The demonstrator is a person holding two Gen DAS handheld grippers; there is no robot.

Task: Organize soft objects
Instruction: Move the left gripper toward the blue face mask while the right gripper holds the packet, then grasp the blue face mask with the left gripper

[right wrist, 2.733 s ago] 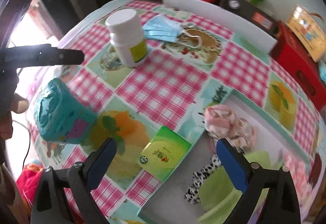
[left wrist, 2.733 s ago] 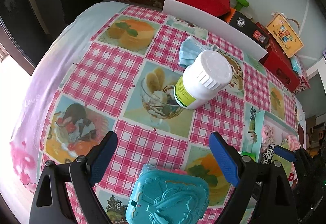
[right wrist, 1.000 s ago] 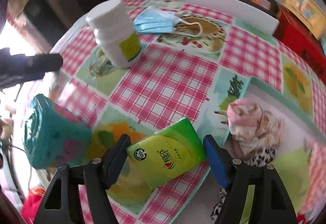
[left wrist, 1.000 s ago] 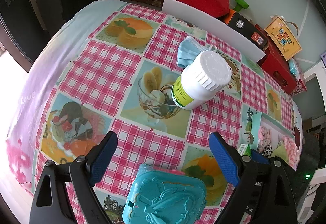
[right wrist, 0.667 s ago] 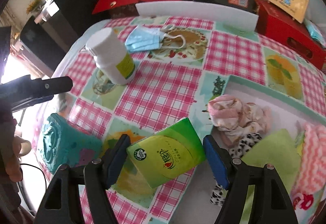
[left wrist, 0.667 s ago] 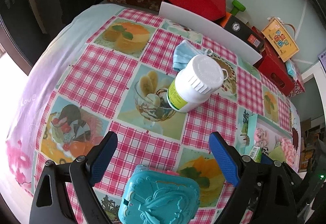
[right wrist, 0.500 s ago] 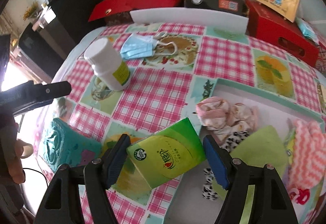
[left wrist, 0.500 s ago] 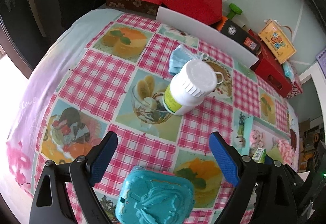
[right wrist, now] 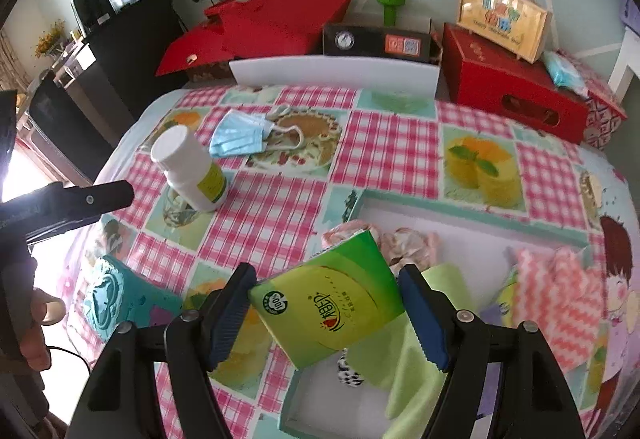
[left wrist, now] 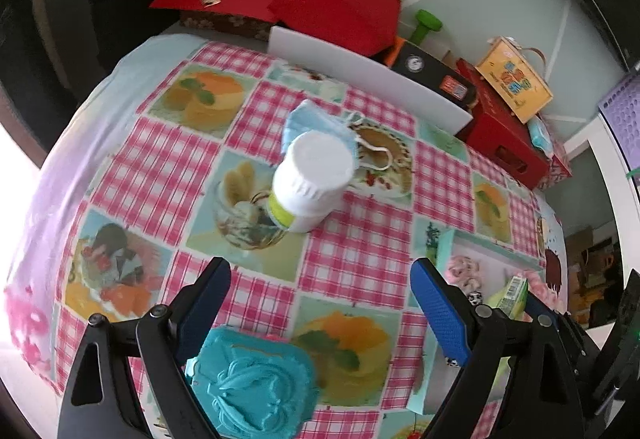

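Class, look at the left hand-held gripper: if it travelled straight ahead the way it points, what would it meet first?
Probably the white pill bottle, standing upright ahead of the open left hand-held gripper, with bare checked tablecloth between. The teal box sits nearer but below the fingers; depth is uncertain.

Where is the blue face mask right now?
The blue face mask lies on the checked tablecloth toward the far left in the right wrist view, just behind the white pill bottle and before the white board.
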